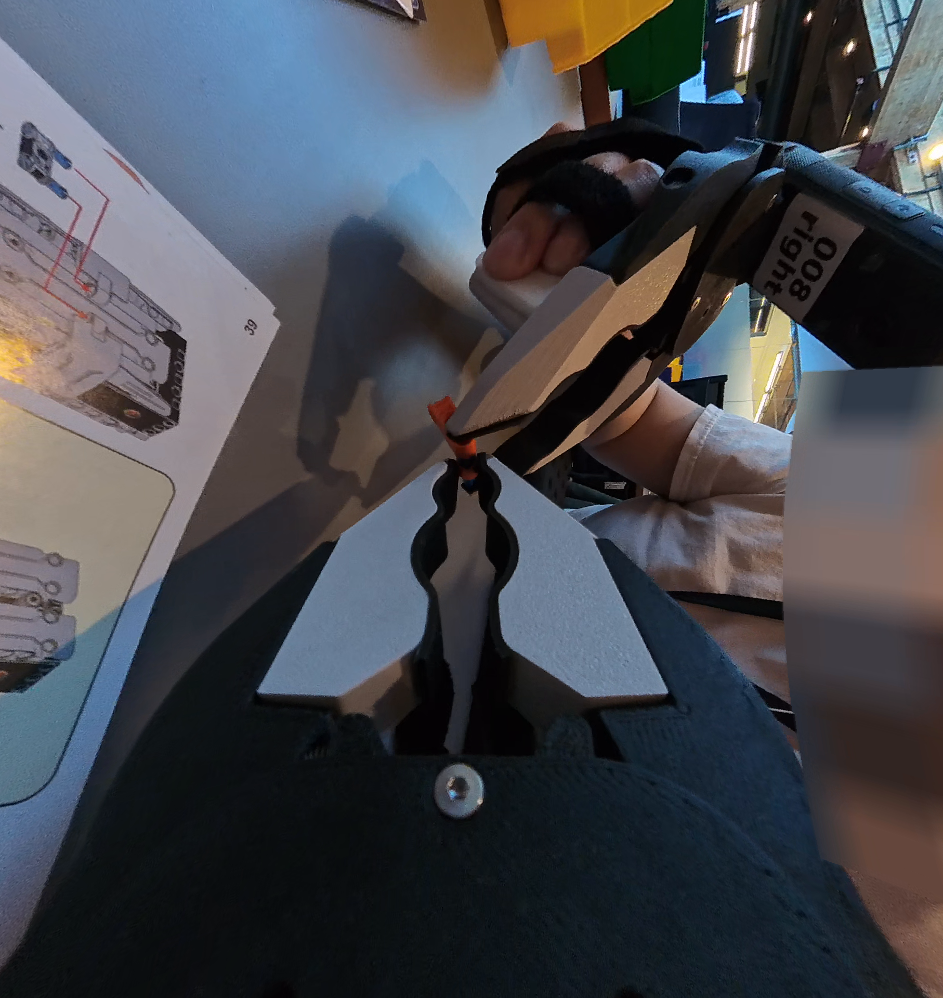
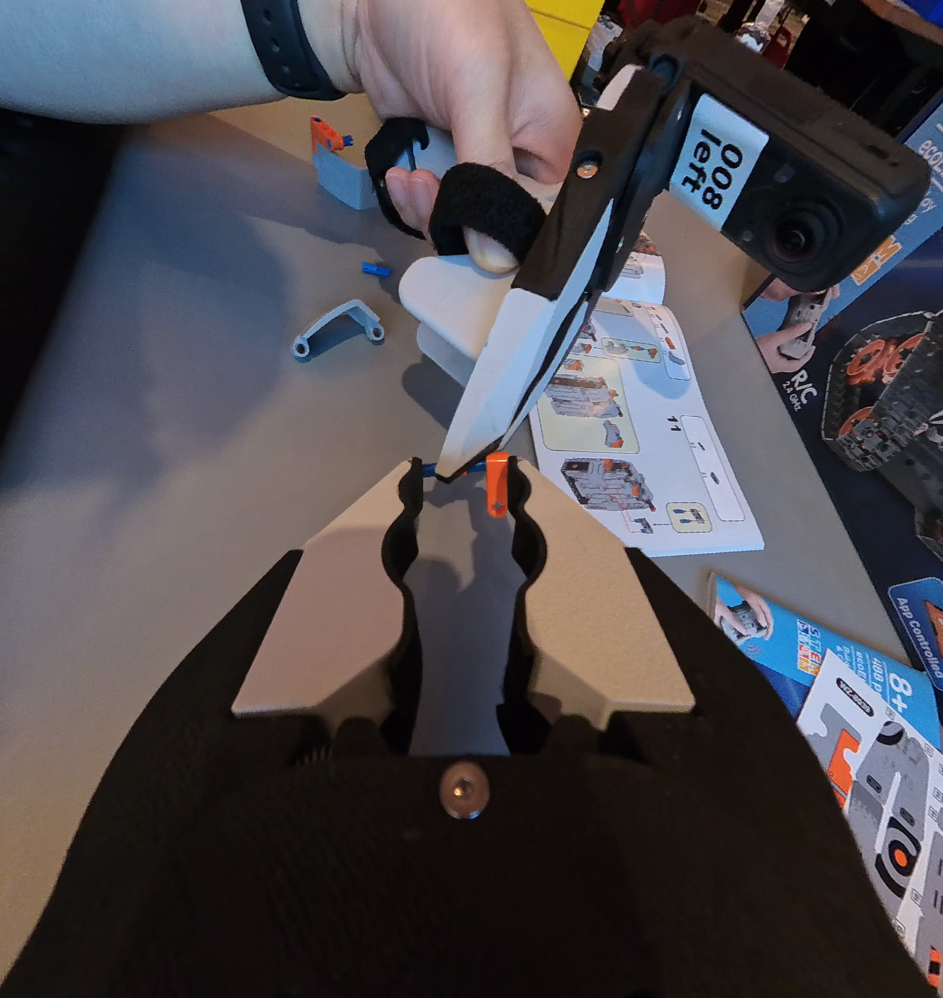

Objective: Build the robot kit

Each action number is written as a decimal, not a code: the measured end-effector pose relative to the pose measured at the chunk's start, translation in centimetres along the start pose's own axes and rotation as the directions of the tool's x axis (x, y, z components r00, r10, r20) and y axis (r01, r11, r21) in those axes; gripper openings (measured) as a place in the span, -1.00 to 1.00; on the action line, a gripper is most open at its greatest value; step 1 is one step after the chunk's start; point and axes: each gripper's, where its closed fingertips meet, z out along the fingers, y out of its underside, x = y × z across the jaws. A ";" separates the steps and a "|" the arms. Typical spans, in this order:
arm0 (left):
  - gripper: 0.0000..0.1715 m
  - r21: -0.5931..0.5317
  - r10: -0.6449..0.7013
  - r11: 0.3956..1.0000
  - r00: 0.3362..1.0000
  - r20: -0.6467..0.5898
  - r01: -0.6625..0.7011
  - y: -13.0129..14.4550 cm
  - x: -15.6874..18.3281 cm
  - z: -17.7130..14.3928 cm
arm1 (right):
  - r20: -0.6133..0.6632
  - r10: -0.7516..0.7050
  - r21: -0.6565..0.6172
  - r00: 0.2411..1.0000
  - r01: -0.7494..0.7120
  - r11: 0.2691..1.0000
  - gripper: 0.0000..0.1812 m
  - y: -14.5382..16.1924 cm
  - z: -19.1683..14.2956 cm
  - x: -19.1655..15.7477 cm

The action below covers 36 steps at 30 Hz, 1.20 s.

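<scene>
My left claw is pinching a blue pin into the orange piece my right claw is clamping, while only the right view is catching the grey bracket at ten o'clock.

Left gripper: jaws nearly closed, tips pinching a small part. Right gripper: jaws set apart, tips meeting the left gripper's tips from the opposite side. Left hand and right hand each grip a handle, 1 finger through a black strap.
</scene>
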 end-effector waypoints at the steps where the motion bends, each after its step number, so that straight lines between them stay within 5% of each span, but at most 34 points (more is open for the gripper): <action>1: -0.94 -0.004 0.002 1.000 1.000 -0.001 -0.002 0.0 0.0 0.0 | 0.005 -0.003 0.001 1.000 0.003 1.000 -0.66 0.0 0.0 -0.1; 7: -0.94 0.000 0.016 1.000 1.000 -0.001 -0.016 -0.1 0.1 0.0 | 0.011 -0.001 0.004 1.000 0.001 1.000 -0.69 0.0 -0.2 -0.1; 11: -0.94 0.022 0.005 1.000 1.000 -0.011 -0.005 -0.3 0.0 -0.5 | -0.002 -0.026 -0.006 1.000 0.026 1.000 -0.96 0.3 -0.5 0.1; 27: -0.94 0.079 0.033 0.996 0.999 -0.030 -0.030 -0.6 1.2 -2.5 | -0.010 0.124 0.118 0.992 -0.122 0.986 -0.80 -1.4 -0.5 1.1; 36: -0.94 0.071 0.033 0.997 0.999 -0.032 -0.030 -0.7 1.3 -2.1 | -0.030 0.086 0.094 0.996 -0.083 0.992 -0.96 -1.3 -0.3 1.0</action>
